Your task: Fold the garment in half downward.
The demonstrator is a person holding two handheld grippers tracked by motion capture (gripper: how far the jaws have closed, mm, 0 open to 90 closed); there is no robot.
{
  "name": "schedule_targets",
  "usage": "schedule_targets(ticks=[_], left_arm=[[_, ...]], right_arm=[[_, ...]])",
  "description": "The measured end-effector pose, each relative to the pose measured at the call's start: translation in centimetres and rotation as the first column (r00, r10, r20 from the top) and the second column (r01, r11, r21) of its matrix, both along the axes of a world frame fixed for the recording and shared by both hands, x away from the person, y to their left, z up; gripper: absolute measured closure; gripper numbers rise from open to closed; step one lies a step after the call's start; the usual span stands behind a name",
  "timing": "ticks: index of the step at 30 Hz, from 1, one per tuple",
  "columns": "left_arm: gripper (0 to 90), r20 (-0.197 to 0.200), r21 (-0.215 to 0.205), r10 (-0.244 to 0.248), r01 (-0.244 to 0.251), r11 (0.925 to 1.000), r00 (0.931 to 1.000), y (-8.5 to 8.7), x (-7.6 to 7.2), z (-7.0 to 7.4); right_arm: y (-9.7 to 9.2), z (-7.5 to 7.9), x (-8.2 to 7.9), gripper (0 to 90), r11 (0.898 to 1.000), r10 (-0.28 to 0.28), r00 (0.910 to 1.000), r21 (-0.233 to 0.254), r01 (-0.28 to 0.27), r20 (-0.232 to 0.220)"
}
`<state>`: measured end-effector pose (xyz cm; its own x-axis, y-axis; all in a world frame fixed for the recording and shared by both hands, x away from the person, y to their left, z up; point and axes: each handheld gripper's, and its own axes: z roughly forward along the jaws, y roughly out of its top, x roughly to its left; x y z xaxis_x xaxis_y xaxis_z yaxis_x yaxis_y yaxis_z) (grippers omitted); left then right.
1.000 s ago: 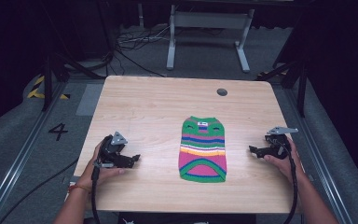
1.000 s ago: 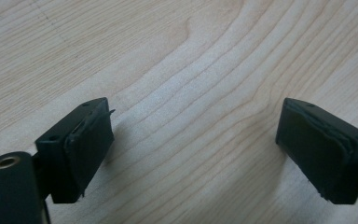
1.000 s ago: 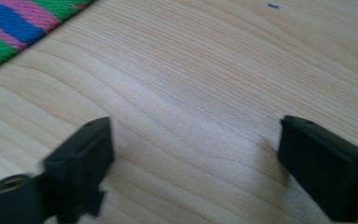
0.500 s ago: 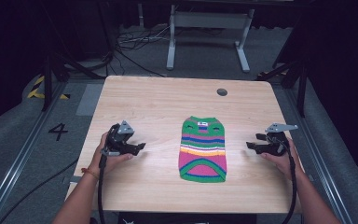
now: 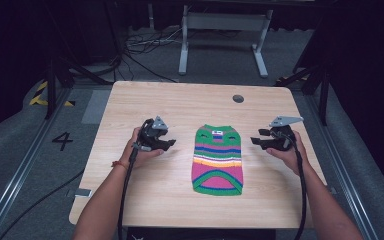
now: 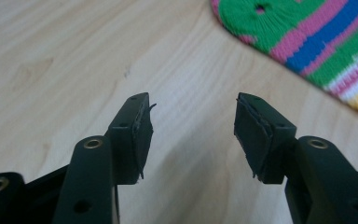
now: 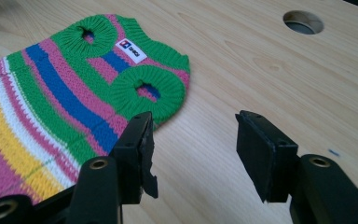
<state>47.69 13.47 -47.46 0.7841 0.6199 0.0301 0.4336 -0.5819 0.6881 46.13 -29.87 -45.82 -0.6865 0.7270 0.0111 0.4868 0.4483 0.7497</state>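
A small knitted sweater [image 5: 218, 159] with green, pink, blue, white and yellow stripes lies flat at the middle of the wooden table [image 5: 180, 105]. My left gripper [image 5: 170, 144] hovers just left of it, pointing at its upper edge. The left gripper view has the jaws [image 6: 193, 105] half open over bare wood, with the sweater [image 6: 317, 42] ahead to the right. My right gripper [image 5: 255, 141] hovers just right of the sweater. Its jaws [image 7: 196, 121] stand half open by the green armhole of the sweater [image 7: 65, 93]. Both pairs of jaws have just been closing, with nothing between them.
A round cable hole [image 5: 238, 98] sits in the table's far right part, also ahead in the right gripper view as the hole [image 7: 303, 22]. Cables and a metal stand's legs [image 5: 220, 45] lie on the floor beyond the table. Rails run along both sides.
Both hands have moved inward and away from the front edge, toward the sweater's top corners. Both pairs of jaws stand narrower than before.
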Motion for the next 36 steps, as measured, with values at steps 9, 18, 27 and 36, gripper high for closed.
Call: schedule_targets(ticks=[9,18,27,36], left_arm=[[57.5,-0.016,-0.065,0.007,-0.008,0.9979,0.9999,-4.0,3.9,0.0],[61.2,-0.038,-0.061,0.001,-0.003,0.9981,0.9993,-8.0,6.0,-0.9],[63.7,-0.063,-0.043,0.004,-0.007,0.9991,0.9980,-10.3,7.1,-2.3],[58.3,-0.098,-0.075,0.013,-0.020,0.9970,0.9951,-9.8,7.2,-2.5]], right_arm=[[3.4,-0.8,3.3,53.0,1.000,0.025,0.9994,-0.015,-0.025,-0.023],[5.1,-2.6,5.9,57.7,1.000,0.003,0.9979,-0.005,-0.004,-0.064],[6.0,-4.0,7.6,60.5,0.999,-0.032,0.9954,0.000,0.032,-0.091],[6.1,-4.2,7.9,63.6,0.999,-0.033,0.9923,0.011,0.034,-0.120]])
